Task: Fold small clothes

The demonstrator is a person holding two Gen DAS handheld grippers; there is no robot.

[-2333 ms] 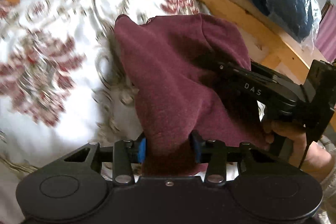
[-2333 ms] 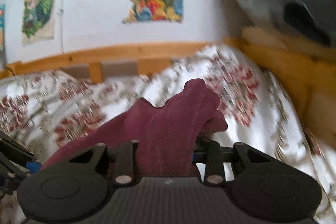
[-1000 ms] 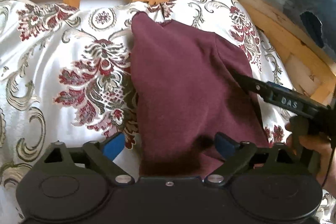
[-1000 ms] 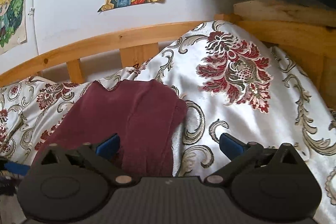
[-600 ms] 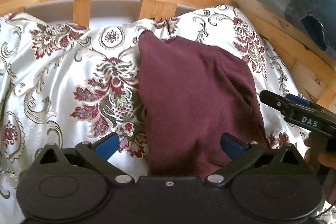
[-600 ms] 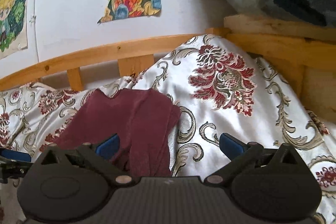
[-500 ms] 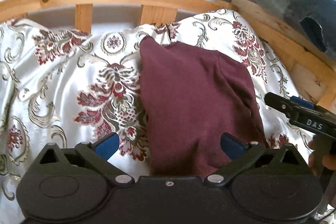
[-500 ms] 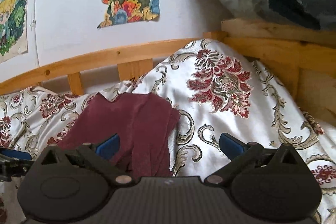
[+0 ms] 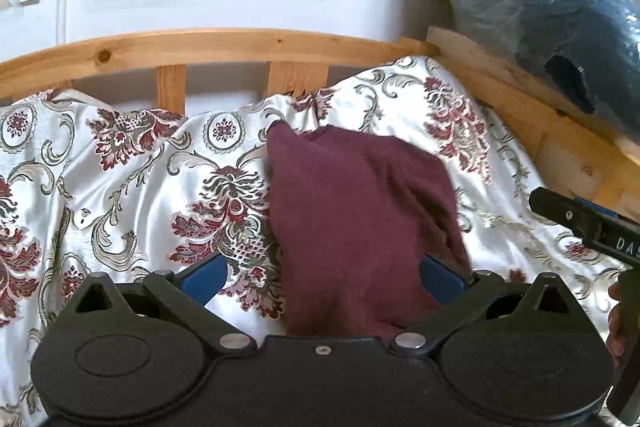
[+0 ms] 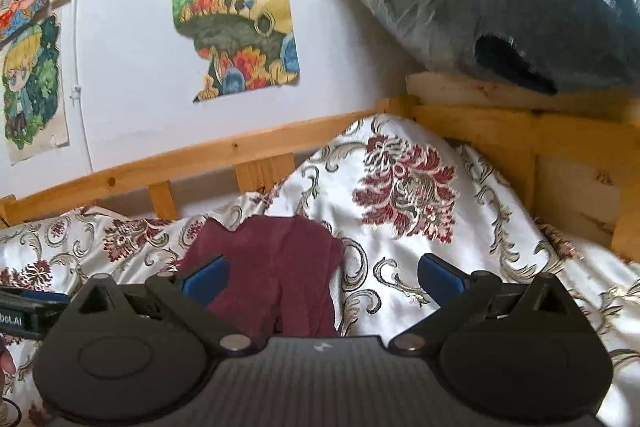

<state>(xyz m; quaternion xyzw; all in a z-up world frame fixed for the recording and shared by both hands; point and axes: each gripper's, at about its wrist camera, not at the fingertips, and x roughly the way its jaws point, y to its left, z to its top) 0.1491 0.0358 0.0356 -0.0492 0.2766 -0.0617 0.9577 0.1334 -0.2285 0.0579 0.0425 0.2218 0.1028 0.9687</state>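
Both my jaws stand wide over the folded maroon knit garment (image 9: pixel 360 227) on the floral satin bedspread (image 9: pixel 120 187); only my left view shows its full length.

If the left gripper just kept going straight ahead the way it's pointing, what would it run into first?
Most likely the maroon garment, which lies on the patterned bedspread directly between the open fingers of the left gripper. Beyond it come the wooden bed rail and the wall, though depth is hard to judge.

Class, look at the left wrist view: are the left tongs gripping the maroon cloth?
No. The left tongs stand wide open and the cloth lies loose on the bedspread.
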